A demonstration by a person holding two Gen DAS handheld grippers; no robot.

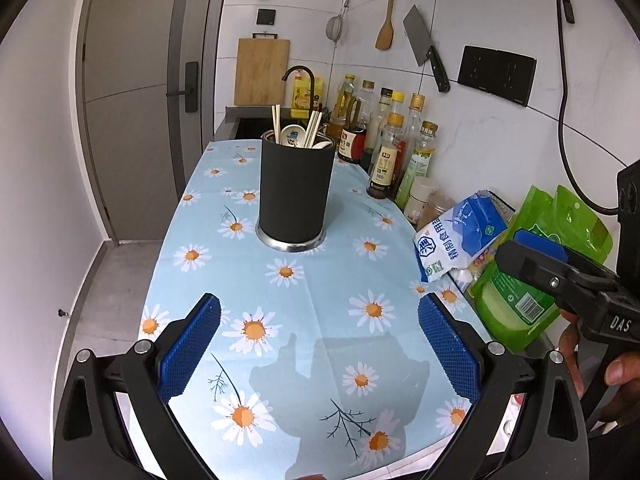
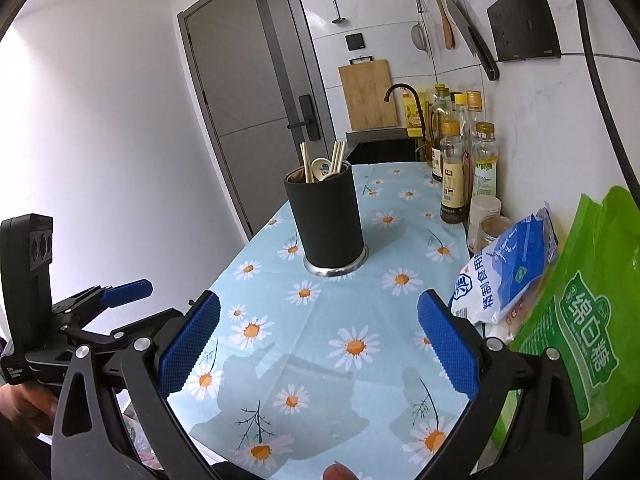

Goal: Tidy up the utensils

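A black cylindrical utensil holder (image 1: 295, 192) (image 2: 327, 220) with a steel base stands on the daisy-print tablecloth (image 1: 280, 300) (image 2: 340, 312). Several pale chopsticks (image 1: 276, 122) (image 2: 338, 156) and a white ceramic spoon (image 1: 291, 136) (image 2: 322, 168) stick out of it. My left gripper (image 1: 320, 344) hangs open over the near cloth, well short of the holder, with nothing between its blue pads. My right gripper (image 2: 320, 344) is open as well, empty, at a similar distance. Each gripper shows at the edge of the other's view.
Oil and sauce bottles (image 1: 384, 152) (image 2: 454, 172) line the wall to the right. A blue salt bag (image 1: 460, 236) (image 2: 504, 272) and a green sugar bag (image 1: 536, 276) (image 2: 580, 320) sit near right. A sink (image 1: 248, 120), cutting board (image 1: 262, 72) and hanging cleaver (image 1: 424, 46) are behind. The counter drops off at left.
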